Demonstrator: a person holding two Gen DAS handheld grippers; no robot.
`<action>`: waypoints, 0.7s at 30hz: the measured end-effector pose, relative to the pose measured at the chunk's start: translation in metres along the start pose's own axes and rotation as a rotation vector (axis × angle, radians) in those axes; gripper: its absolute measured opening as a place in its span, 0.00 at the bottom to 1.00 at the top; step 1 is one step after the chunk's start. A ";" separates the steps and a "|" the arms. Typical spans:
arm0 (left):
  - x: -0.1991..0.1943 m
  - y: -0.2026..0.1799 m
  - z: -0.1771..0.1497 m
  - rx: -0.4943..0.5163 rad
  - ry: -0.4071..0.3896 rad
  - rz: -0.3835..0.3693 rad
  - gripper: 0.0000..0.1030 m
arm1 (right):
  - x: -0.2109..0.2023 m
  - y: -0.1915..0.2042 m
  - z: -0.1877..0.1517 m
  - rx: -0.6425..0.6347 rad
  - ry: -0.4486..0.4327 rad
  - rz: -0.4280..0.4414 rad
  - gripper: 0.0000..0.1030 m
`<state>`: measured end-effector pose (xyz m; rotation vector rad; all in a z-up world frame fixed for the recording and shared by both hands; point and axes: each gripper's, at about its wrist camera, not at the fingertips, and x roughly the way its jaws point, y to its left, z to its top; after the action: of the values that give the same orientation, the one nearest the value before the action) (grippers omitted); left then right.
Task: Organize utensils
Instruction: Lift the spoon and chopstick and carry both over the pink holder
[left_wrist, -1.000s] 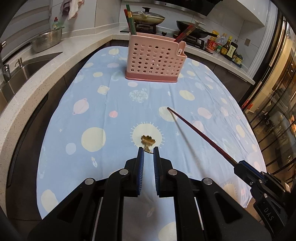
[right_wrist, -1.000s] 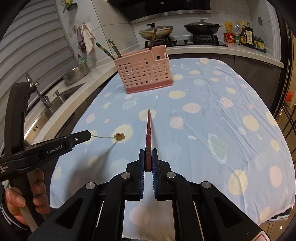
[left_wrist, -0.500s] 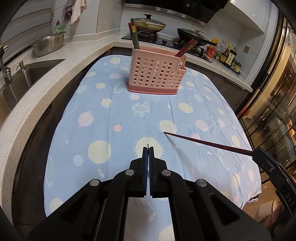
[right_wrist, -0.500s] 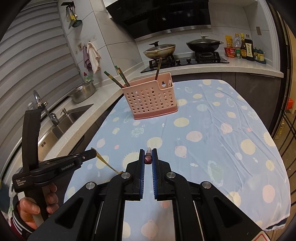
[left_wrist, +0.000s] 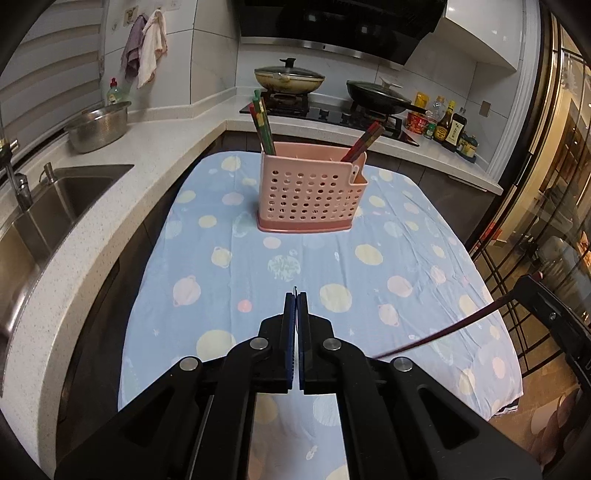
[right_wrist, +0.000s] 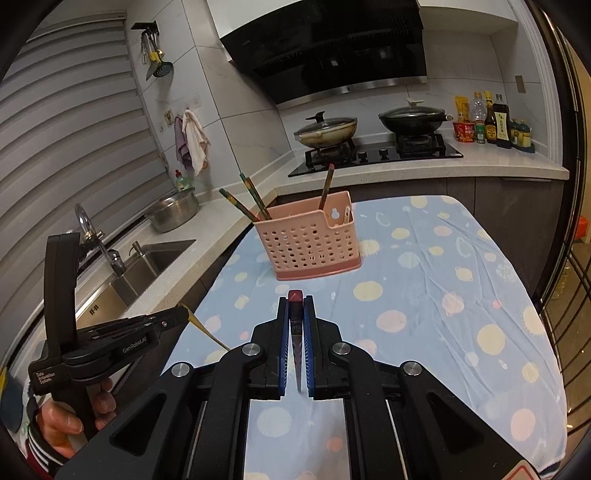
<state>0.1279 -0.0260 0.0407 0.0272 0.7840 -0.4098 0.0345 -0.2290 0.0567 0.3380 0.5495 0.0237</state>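
A pink perforated utensil holder (left_wrist: 309, 192) stands at the far end of the blue planet-print tablecloth (left_wrist: 229, 295); it also shows in the right wrist view (right_wrist: 308, 242), with several chopsticks inside. My left gripper (left_wrist: 296, 295) is shut on a thin gold utensil (right_wrist: 205, 326), seen edge-on, held above the cloth. My right gripper (right_wrist: 295, 301) is shut on a dark red chopstick (right_wrist: 295, 314), whose tip points back toward me; its shaft shows in the left wrist view (left_wrist: 443, 334).
A sink (left_wrist: 55, 206) and steel bowl (left_wrist: 98, 127) lie on the white counter to the left. A stove with two pans (right_wrist: 369, 129) and sauce bottles (right_wrist: 495, 123) stand behind the table. A glass door (left_wrist: 546, 221) is at right.
Both grippers have risen and tilted up with their utensils. The gold utensil left the cloth, and the chopstick swung from pointing forward to pointing down and back.
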 end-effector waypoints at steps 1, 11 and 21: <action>-0.001 -0.001 0.004 0.006 -0.008 0.003 0.01 | 0.000 0.001 0.004 0.001 -0.007 0.004 0.07; -0.006 -0.011 0.031 0.039 -0.056 0.005 0.01 | 0.011 0.004 0.030 0.001 -0.040 0.031 0.07; -0.004 -0.008 0.051 0.037 -0.077 0.002 0.01 | 0.027 0.000 0.049 0.000 -0.046 0.031 0.07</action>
<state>0.1570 -0.0408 0.0809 0.0464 0.7008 -0.4210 0.0833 -0.2411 0.0821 0.3462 0.4987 0.0453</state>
